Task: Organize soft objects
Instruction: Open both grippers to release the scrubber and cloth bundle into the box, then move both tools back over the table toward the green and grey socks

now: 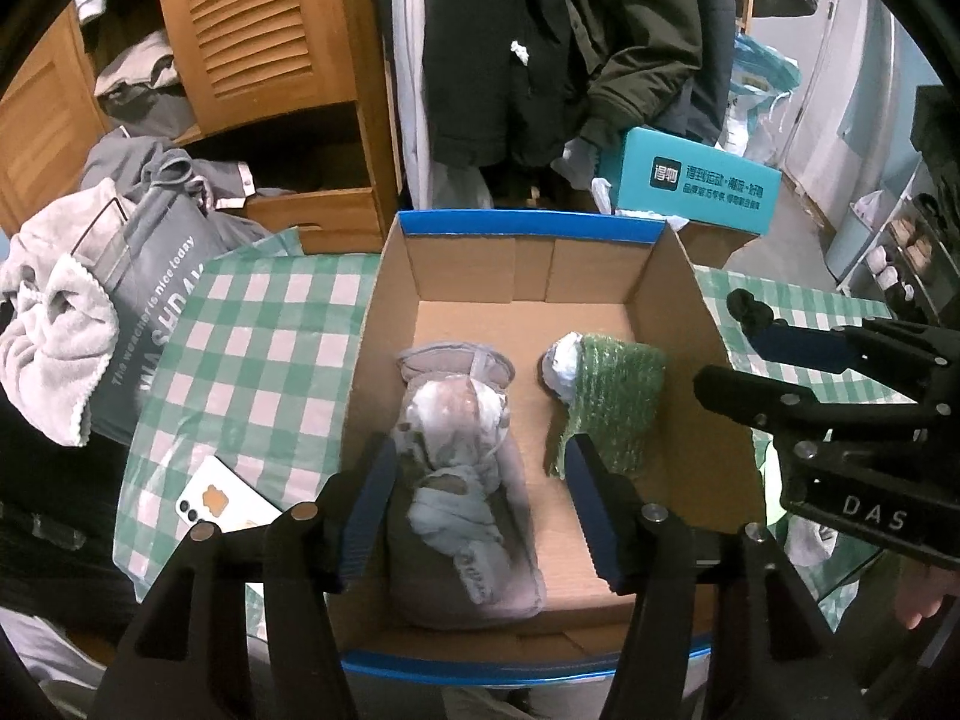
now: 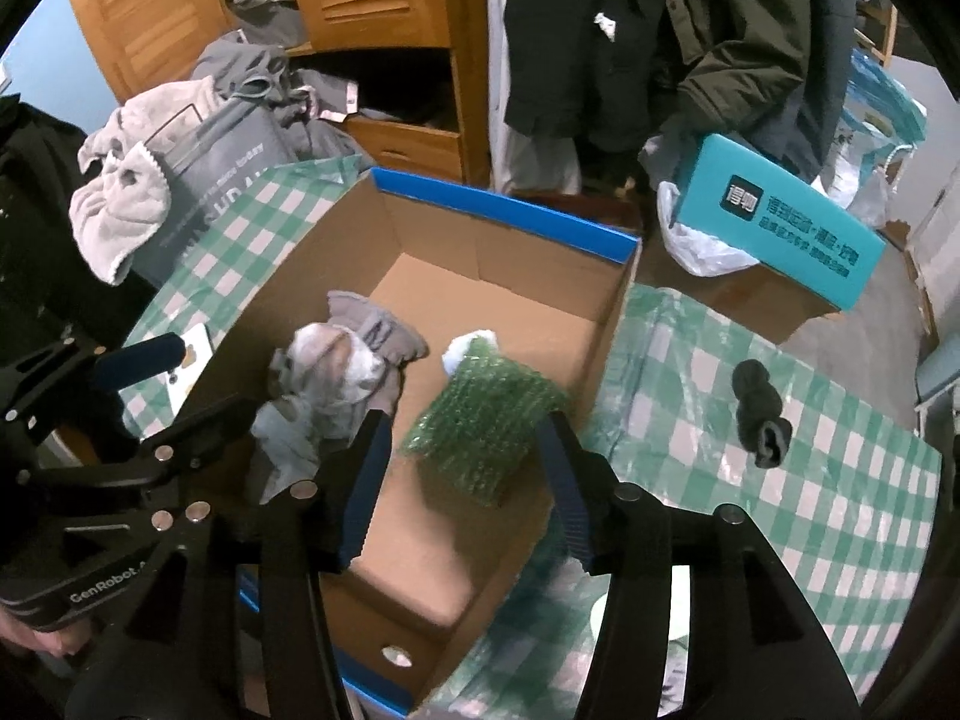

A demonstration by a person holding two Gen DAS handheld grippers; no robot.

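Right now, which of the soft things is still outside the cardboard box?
The dark rolled sock, lying alone on the checked tablecloth. The grey bundle and green wrap are inside the box.

Dim, cool indoor light; soft focus (fisheye-warped, vignetted edges).

The right tool [image 1: 750,348] reads "DAS", the left tool [image 2: 180,384] "GenRobot", the grey bag [image 1: 150,300] "The weather is nice today".

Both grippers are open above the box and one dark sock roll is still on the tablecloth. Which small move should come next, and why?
Probably swing the right gripper right, toward the dark sock roll. Its jaws stand open and empty, and the roll lies alone on the checked tablecloth, outside the cardboard box, where the grey bundle and green bundle already lie.
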